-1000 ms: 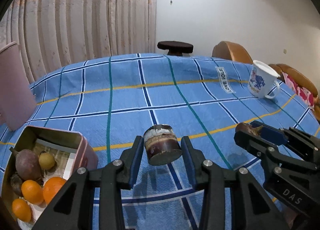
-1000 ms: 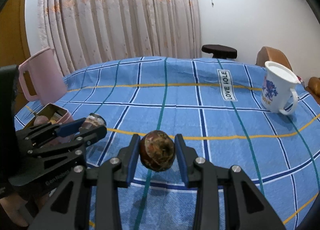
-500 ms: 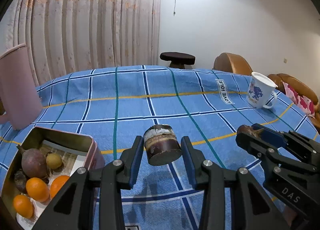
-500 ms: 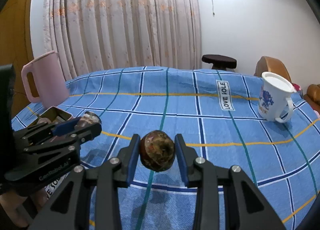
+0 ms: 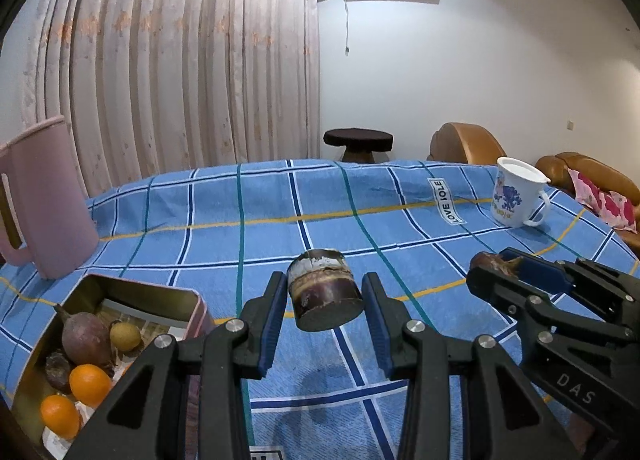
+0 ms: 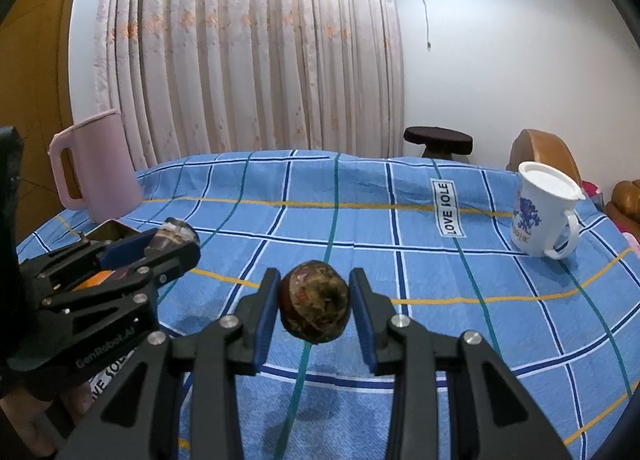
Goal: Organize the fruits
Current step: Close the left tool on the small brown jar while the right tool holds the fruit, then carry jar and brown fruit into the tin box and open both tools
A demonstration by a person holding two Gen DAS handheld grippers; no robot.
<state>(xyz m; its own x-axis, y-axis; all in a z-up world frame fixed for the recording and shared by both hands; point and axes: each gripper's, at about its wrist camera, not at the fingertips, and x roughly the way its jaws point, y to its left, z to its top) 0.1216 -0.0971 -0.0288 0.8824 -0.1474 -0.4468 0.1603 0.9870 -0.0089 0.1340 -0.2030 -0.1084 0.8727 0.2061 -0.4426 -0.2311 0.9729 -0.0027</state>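
Observation:
My left gripper (image 5: 325, 310) is shut on a short dark brown cylinder of sugarcane (image 5: 324, 294), held above the blue checked tablecloth (image 5: 280, 228). My right gripper (image 6: 315, 306) is shut on a round mottled brown passion fruit (image 6: 315, 305), also held in the air. An open pink tin (image 5: 192, 300) lies at the lower left in the left wrist view and holds oranges (image 5: 90, 384), a beetroot (image 5: 86, 336) and a small yellow fruit (image 5: 125, 335). The right gripper (image 5: 496, 266) shows at the right of the left wrist view, the left gripper (image 6: 176, 236) at the left of the right wrist view.
A pink jug (image 5: 44, 200) stands at the left behind the tin. A white mug with a blue print (image 6: 540, 212) stands at the far right of the table. A dark round stool (image 5: 358, 142) and brown sofa (image 5: 468, 144) lie beyond the table.
Both grippers have risen and tilted up with their fruits held; more of the wall and curtain shows and the table sits lower in both views.

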